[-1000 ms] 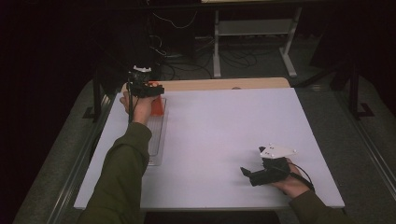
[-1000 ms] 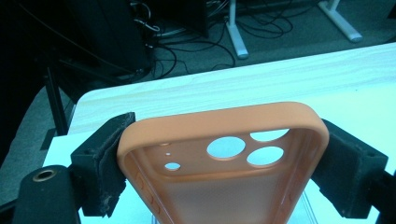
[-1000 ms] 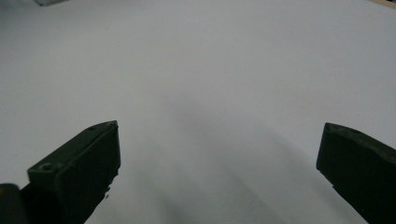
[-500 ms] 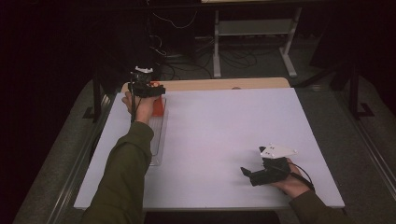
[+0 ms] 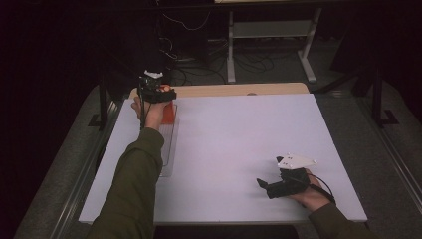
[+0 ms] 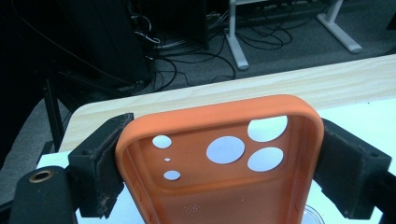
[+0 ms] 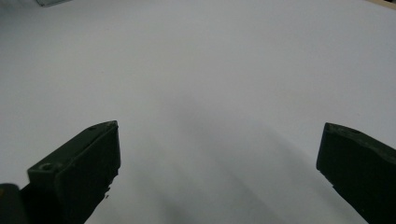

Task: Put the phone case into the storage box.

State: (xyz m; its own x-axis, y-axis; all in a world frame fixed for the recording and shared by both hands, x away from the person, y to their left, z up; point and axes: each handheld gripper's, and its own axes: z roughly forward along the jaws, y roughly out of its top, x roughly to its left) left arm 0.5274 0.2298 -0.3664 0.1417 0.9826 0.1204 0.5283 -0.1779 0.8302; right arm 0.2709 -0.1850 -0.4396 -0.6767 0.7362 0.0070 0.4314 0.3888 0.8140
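The left arm, in an olive sleeve, reaches forward along the left side of the white worktop (image 5: 239,149) to its far-left corner, where the hand holds the left tool (image 5: 158,94) just above the surface, pointing away from the person. The right hand rests on the near-right part of the worktop with the right tool (image 5: 264,185) lying low and level, pointing towards the left.

The orange phone case (image 6: 219,158) sits between the two jaws of the left tool (image 6: 219,163), open side facing the camera, camera cut-outs uppermost. The left pad (image 6: 105,158) lies against the case's left edge and the right pad (image 6: 348,163) against its right edge. These jaws have just been easing apart slightly; contact on both edges remains, so the case is still grasped.

In the high view the case (image 5: 169,112) shows just beside the left hand, at the far end of a clear tray (image 5: 168,149) lying along the worktop's left side.

The right tool (image 7: 219,158) is released, jaws wide apart over bare white surface.
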